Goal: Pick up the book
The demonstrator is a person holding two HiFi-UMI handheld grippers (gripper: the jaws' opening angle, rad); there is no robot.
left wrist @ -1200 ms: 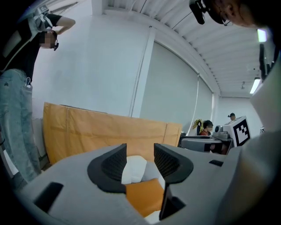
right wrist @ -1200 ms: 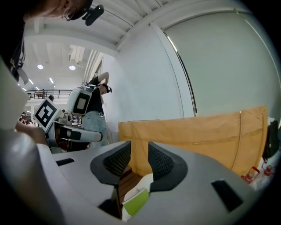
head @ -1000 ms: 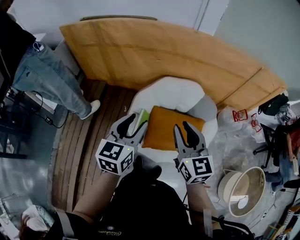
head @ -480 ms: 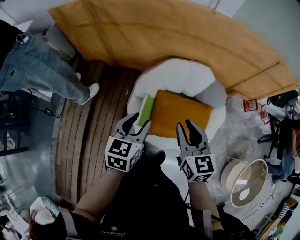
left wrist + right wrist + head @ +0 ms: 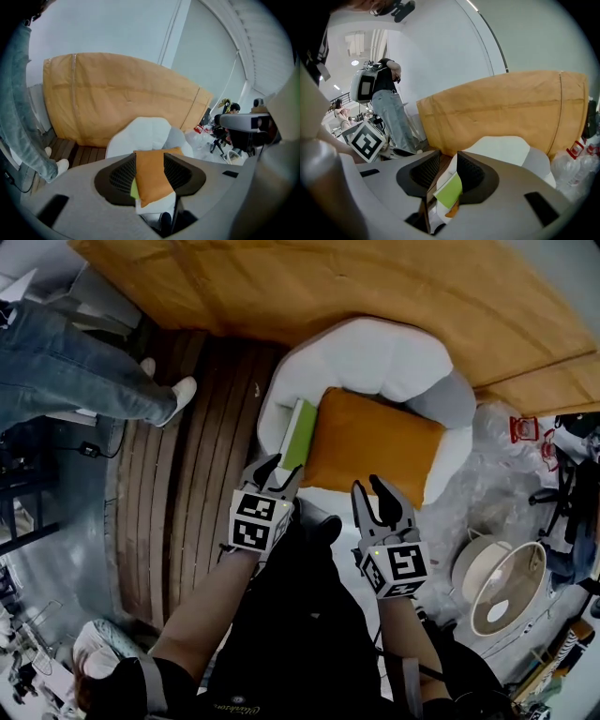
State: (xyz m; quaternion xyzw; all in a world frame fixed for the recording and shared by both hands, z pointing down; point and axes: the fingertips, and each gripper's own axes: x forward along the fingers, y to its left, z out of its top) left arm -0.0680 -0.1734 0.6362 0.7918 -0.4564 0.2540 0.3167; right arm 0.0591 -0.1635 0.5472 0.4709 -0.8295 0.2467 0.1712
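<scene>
- Task's thing: the green book (image 5: pixel 298 432) lies on the seat of the white armchair (image 5: pixel 375 357), along the seat's left edge. It sits just beside the orange cushion (image 5: pixel 370 446), which fills the middle of the seat. Whether book and cushion touch cannot be settled. The book looks tilted against the chair's side, but that is not certain either.
- Left tongs (image 5: pixel 279 471): the jaws stand apart with nothing between them. The left gripper view looks through the gap onto the cushion (image 5: pixel 150 176), with a thin green strip of the book (image 5: pixel 133 190) at its left. Both are clearly beyond the jaws, not in them.
- Right tongs (image 5: pixel 368 488): the jaws are apart by a narrow gap and empty. The right gripper view shows the book (image 5: pixel 450 191) through the gap, farther off.
- Position: in the head view both tongs hang over the seat's near edge. The left pair is close to the book's near end, with no contact. The right pair is in front of the cushion.
- Progress, as judged: this is the approach stage only. The book is untouched and not lifted.
- Remaining: bring one pair of tongs onto the book, most likely the left, then close on it and raise it off the seat.
- Noted hazard: the cushion crowds the book's right side, so the free left edge looks the easier place to take hold.
</scene>
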